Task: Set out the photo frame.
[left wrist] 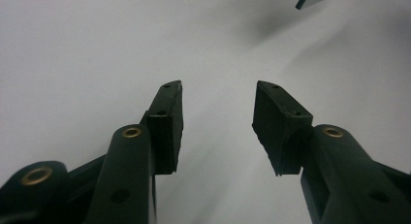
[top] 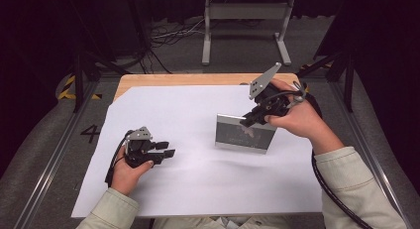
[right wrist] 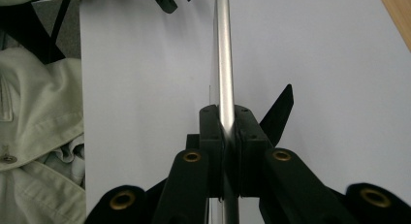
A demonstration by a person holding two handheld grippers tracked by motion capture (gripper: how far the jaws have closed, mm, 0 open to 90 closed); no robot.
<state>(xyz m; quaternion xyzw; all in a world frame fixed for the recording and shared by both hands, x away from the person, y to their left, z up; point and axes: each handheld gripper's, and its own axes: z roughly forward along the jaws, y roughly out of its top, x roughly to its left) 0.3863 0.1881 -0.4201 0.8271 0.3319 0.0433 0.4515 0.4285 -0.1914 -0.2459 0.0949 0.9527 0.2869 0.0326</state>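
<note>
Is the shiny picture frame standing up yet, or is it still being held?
Done: the frame stands upright on the white sheet. In hand: the right gripper is clamped on its top edge. Left: letting go. Whether it would stand alone is unclear. The left gripper waits open beside it, holding nothing.

Recording lab or test studio, set up for staged handling work

A wooden table (top: 148, 80) covered by a white sheet (top: 198, 164) is ringed by black curtains (top: 44, 35). Metal rails (top: 47, 164) are laid on the grey carpet, loose cables (top: 171, 33) are gathered behind, a grey metal stand (top: 245, 13) is placed beyond, and hazard tape (top: 67, 87) and a floor number (top: 90, 133) are marked nearby.
</note>
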